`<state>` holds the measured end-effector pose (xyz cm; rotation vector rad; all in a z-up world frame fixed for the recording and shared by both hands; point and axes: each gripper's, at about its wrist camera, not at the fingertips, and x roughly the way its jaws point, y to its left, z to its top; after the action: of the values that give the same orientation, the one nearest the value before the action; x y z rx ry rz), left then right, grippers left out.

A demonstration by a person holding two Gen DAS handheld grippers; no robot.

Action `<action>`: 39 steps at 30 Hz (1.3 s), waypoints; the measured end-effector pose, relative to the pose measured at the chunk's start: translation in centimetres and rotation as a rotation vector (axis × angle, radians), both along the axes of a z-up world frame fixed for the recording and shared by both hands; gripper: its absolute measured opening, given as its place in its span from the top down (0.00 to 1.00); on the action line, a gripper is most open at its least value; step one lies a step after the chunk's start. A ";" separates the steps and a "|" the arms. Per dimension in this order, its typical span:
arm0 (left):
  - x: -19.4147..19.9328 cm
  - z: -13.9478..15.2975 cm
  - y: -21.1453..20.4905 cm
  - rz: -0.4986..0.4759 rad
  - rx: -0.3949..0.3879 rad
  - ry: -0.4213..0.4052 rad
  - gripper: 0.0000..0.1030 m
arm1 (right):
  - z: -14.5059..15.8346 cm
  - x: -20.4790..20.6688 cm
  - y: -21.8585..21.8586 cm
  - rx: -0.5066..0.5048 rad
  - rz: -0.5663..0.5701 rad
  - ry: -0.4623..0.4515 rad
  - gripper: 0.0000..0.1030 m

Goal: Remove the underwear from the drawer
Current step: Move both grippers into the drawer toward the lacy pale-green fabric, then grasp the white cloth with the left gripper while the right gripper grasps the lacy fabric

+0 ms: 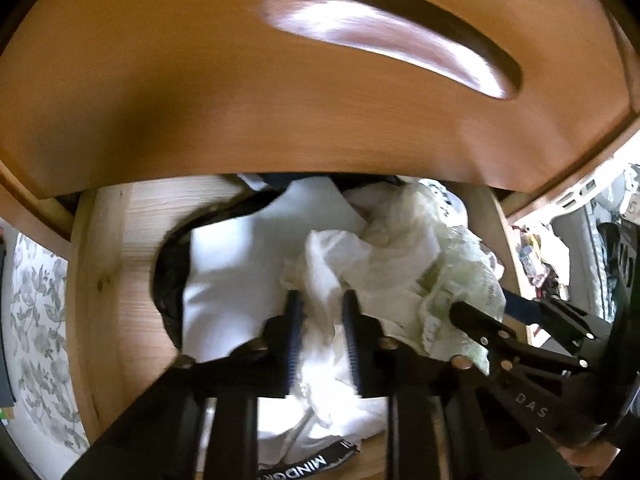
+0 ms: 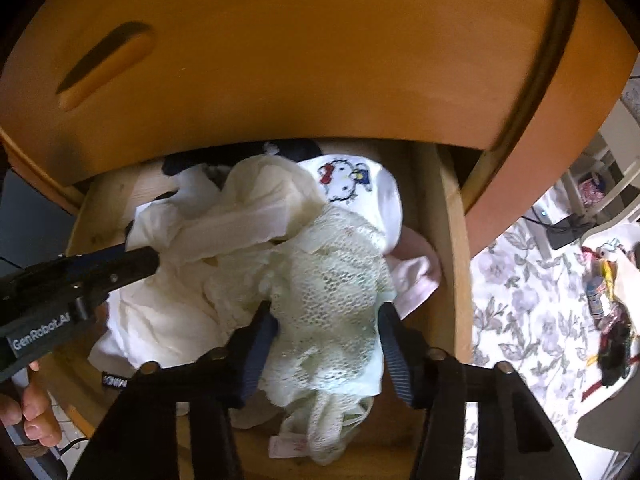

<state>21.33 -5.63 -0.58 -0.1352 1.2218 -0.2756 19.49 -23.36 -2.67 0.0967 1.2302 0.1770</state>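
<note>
The wooden drawer (image 1: 92, 280) stands open, full of crumpled underwear. In the left wrist view my left gripper (image 1: 322, 308) is shut on a white cotton piece (image 1: 332, 264), whose fabric bunches between the narrow fingers. The same gripper (image 2: 154, 258) reaches in from the left in the right wrist view. My right gripper (image 2: 326, 316) is open, its fingers wide apart on either side of a cream lace garment (image 2: 332, 280). That lace garment (image 1: 460, 272) drapes over the right gripper (image 1: 480, 302) at the drawer's right side.
A closed drawer front (image 1: 280, 120) with a carved handle recess overhangs the back. In the drawer lie a white cartoon-cat garment (image 2: 348, 184), a pink piece (image 2: 416, 276) and a black lettered waistband (image 1: 316, 464). A floral rug (image 2: 520, 300) with clutter lies to the right.
</note>
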 end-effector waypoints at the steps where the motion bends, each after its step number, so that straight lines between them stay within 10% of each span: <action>1: -0.2 0.1 -0.1 -0.006 -0.005 -0.001 0.89 | 0.1 -0.1 0.1 0.012 0.001 -0.005 0.57; 9: -2.3 1.6 0.6 0.009 -0.041 -0.048 0.95 | 1.8 -1.7 -0.4 0.062 -0.005 -0.071 0.91; 28: -7.9 9.0 3.0 0.073 -0.100 -0.252 0.96 | 9.5 -6.1 -0.3 0.074 0.033 -0.266 0.98; 32: -8.0 8.0 3.6 0.101 -0.101 -0.223 0.96 | 7.3 -5.0 -0.3 0.085 0.014 -0.169 0.88; 35: -8.3 7.5 4.0 0.110 -0.094 -0.213 0.96 | 5.6 -4.0 0.2 0.070 0.007 -0.104 0.55; 39: -8.1 6.5 4.2 0.113 -0.081 -0.198 0.96 | 3.4 -2.4 1.3 0.037 0.022 -0.045 0.50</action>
<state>13.19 -1.45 5.94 -0.2405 1.0034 -0.2344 17.10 -22.06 0.68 0.1102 1.1834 0.2203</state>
